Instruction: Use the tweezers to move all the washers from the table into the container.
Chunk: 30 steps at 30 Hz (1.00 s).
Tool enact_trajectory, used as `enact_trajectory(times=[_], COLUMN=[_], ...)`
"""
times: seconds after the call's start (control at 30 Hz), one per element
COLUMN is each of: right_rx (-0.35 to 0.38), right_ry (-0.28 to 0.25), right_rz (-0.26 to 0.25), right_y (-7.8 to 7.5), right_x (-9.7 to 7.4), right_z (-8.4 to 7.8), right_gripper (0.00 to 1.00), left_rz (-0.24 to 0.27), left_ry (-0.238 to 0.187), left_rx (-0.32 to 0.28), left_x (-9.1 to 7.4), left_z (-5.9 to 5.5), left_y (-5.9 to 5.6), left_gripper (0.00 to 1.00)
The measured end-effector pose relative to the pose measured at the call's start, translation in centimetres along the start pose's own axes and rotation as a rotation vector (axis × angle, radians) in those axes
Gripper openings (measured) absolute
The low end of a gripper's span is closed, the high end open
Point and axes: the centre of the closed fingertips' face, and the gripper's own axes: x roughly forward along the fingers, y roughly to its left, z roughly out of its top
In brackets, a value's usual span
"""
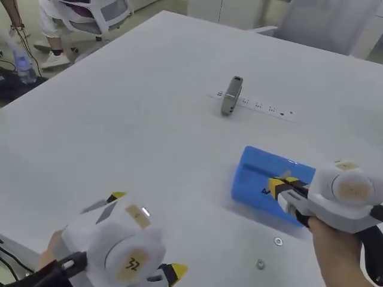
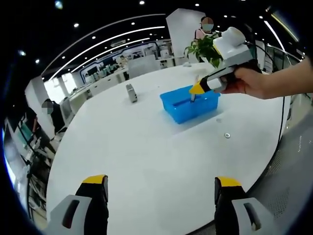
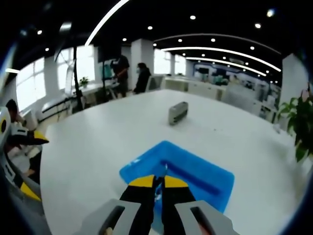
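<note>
A blue container (image 1: 251, 179) (image 2: 188, 110) (image 3: 205, 181) stands on the white table. My right gripper (image 1: 276, 186) (image 3: 159, 182) hovers over its near end, jaws shut on thin metal tweezers (image 3: 164, 170) (image 2: 193, 97) whose tips point down into the container. Two small washers (image 1: 278, 241) (image 1: 260, 263) lie on the table just in front of the container, and one washer (image 2: 227, 135) appears in the left gripper view. My left gripper (image 1: 143, 234) (image 2: 159, 183) is held low at the near left, open, with nothing between its jaws.
A grey device (image 1: 231, 94) (image 3: 178, 112) stands by a flush power strip (image 1: 263, 106) beyond the container. The table edge runs along the left, with an office chair (image 1: 96, 15) and a water bottle (image 1: 23, 67) past it. A potted plant (image 2: 203, 49) sits at the far side.
</note>
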Motion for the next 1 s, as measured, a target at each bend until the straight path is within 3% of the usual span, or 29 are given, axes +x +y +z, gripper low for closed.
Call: enact_trajectory(times=[0.33, 0.6, 1.0], right_rx=[0.015, 0.036, 0.037], right_ry=[0.003, 0.011, -0.071], right_rz=[-0.012, -0.011, -0.031], right_y=[-1.0, -0.8, -1.2], right_x=[-0.1, -0.7, -5.1], right_z=[-0.2, 0.2, 3.3], right_gripper=[0.0, 0.01, 0.01], left_rz=[0.004, 0.01, 0.019], left_ry=[0.006, 0.0, -0.023], left_rx=[-0.001, -0.003, 0.006], left_x=[0.0, -0.1, -0.3], left_z=[-0.2, 0.0, 0.4], left_y=[0.1, 0.3, 0.4], left_gripper=[0.92, 0.92, 0.92])
